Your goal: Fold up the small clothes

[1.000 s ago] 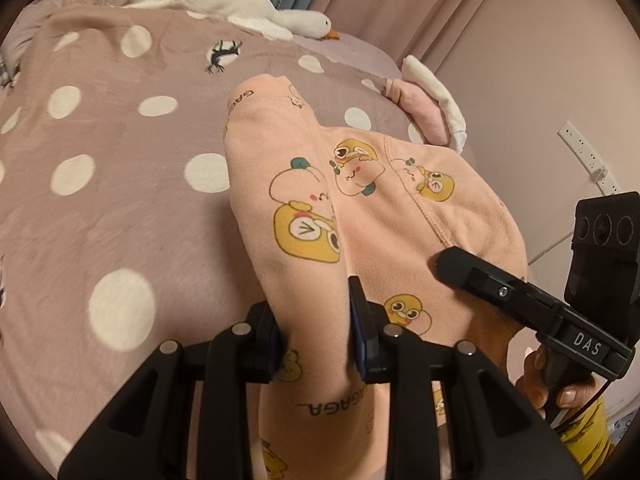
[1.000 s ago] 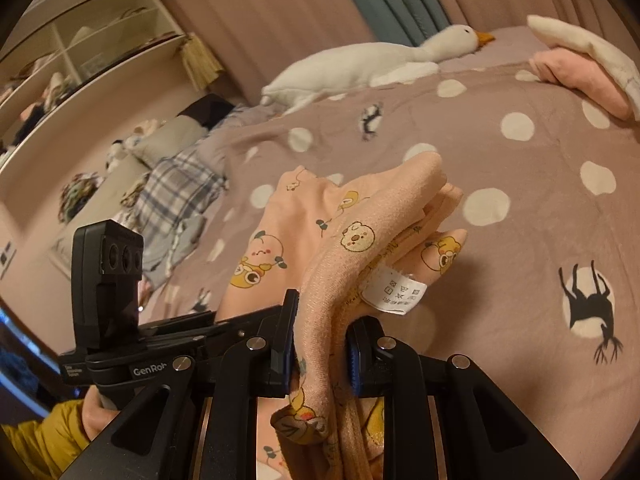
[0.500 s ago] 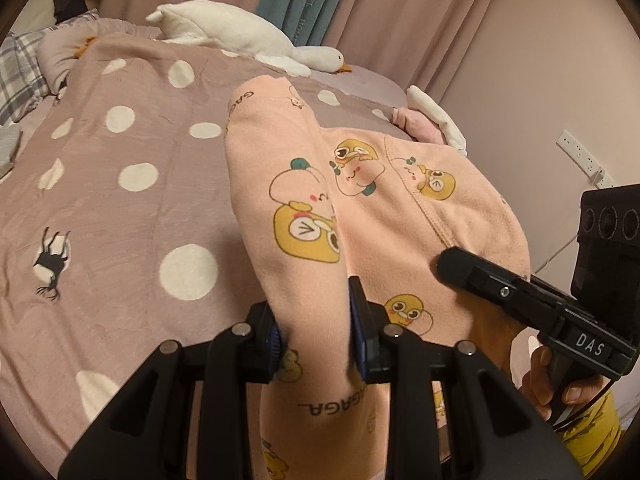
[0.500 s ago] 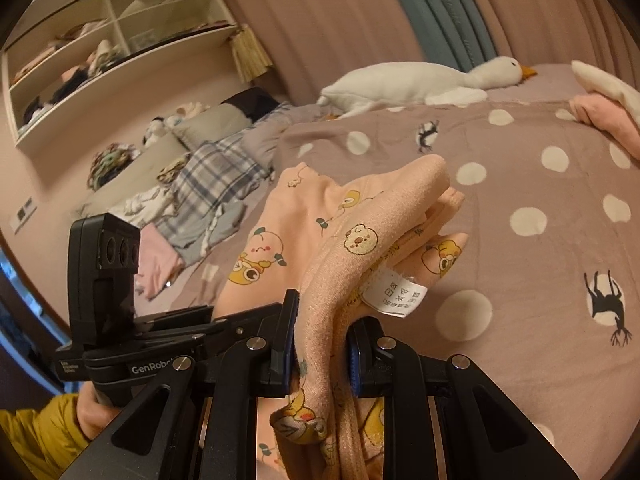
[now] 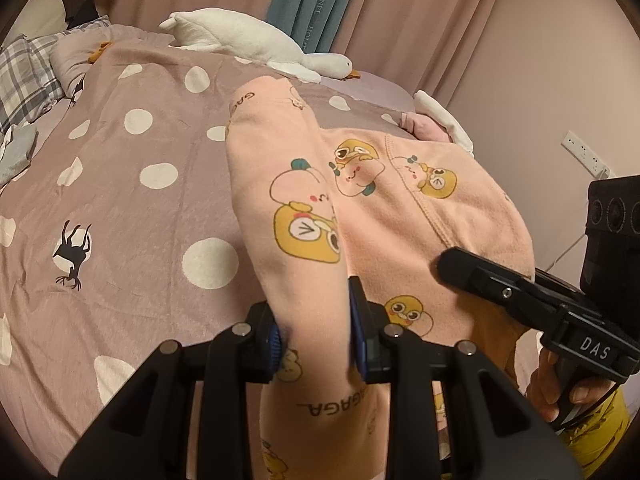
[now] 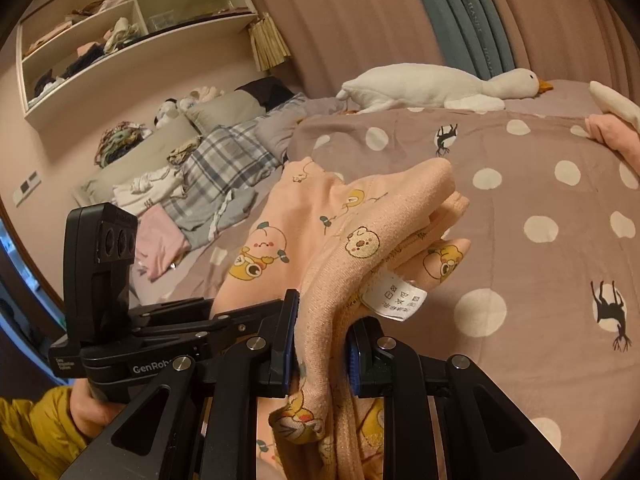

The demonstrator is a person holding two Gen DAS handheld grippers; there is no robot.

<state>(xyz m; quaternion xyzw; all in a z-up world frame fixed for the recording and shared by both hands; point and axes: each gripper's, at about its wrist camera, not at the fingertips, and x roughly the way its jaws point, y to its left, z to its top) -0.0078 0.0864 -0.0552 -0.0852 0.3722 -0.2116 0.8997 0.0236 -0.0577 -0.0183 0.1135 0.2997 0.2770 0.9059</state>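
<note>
Both grippers' fingers (image 5: 276,340) clamped on soft, bunched peach fleece garment (image 5: 400,208), cartoon-printed.

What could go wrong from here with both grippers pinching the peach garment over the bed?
1. The left gripper and right gripper each pinch a bunched edge of the peach garment; layers may slip unevenly and skew the fold.
2. The care label sticks out, so fabric looks partly inside out; the fold may hide that.
3. The garment could land crooked on the polka-dot blanket.
</note>
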